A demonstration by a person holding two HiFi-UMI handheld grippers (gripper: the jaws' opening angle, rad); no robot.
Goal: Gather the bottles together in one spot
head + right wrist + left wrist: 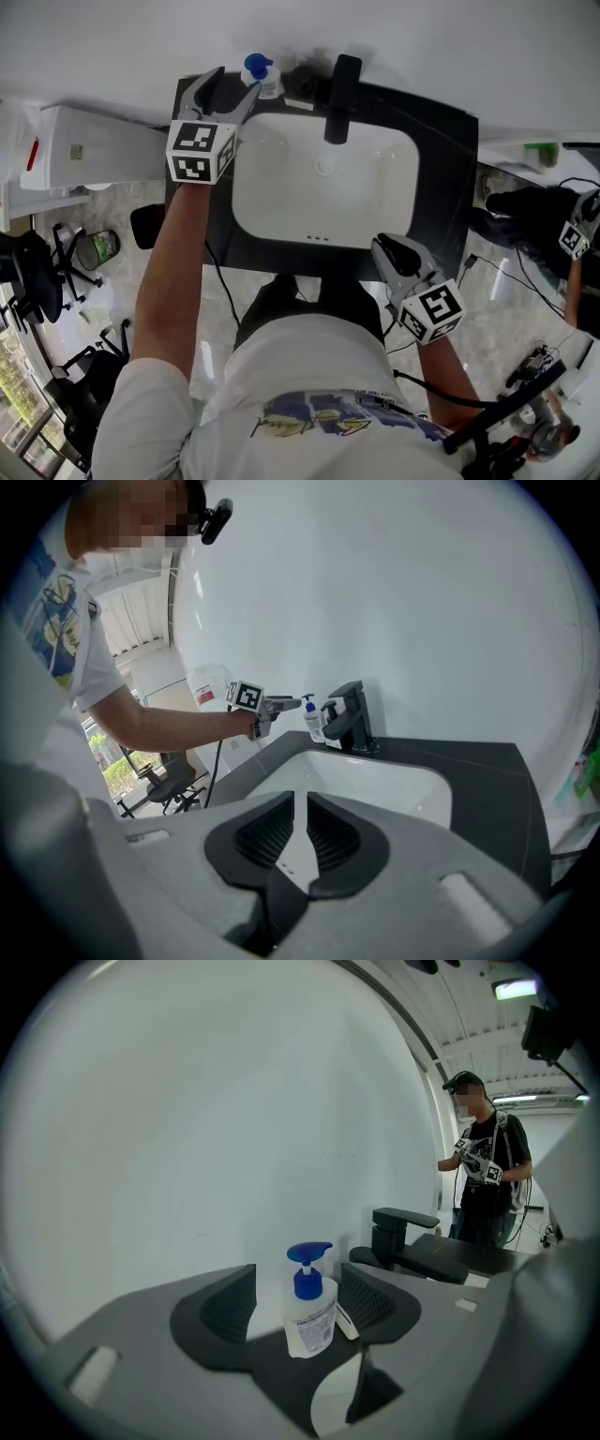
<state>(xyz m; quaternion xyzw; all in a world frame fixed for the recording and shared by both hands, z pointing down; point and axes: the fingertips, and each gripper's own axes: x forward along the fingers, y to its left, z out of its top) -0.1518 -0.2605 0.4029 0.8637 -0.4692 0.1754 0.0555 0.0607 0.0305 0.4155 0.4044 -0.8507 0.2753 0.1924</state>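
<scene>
A clear pump bottle [260,73] with a blue top stands on the black counter [441,141] at the back left corner, against the wall. My left gripper [230,92] is open around it, one finger on each side. In the left gripper view the bottle [310,1314] stands upright between the pads [230,1305] without being pressed. A small white item [347,1322] lies just behind the bottle; what it is I cannot tell. My right gripper [397,251] hovers at the counter's front right, jaws together and empty [298,808]. The right gripper view also shows the bottle [312,722] and the left gripper [281,705].
A black faucet [339,97] stands behind the white basin [323,183], right of the bottle. A white cabinet [84,145] adjoins the counter on the left. Another person [483,1171] with grippers stands beyond the counter. Office chairs [37,272] and cables lie on the floor.
</scene>
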